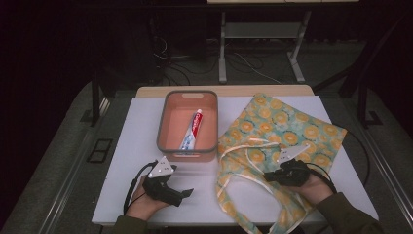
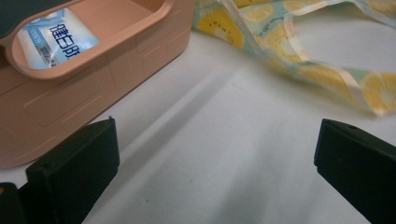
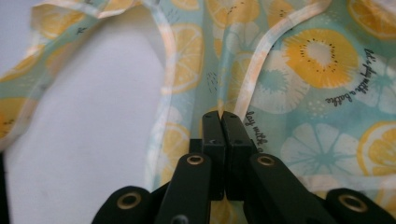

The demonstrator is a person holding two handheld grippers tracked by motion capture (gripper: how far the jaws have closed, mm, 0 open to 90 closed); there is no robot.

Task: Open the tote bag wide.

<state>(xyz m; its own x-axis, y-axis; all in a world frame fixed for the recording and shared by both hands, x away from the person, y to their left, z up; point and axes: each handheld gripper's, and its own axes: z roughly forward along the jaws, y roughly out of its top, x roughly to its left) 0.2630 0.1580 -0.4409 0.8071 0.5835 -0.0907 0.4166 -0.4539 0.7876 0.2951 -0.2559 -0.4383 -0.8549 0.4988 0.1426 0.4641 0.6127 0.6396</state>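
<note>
Two tongs over a white tabletop (image 1: pixel 122 161), right tongs (image 3: pixel 220 116) pressed together, resting on the fruit-print bag (image 1: pixel 277 131) near its handles, pinch unclear, left tongs (image 2: pixel 215 154) spread wide, just beside the bin (image 1: pixel 163 129) holding toothpaste (image 1: pixel 193 129), bag lying to their right.

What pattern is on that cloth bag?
Yellow citrus slices on pale teal, on the cloth bag; clearest in the right gripper view.
</note>
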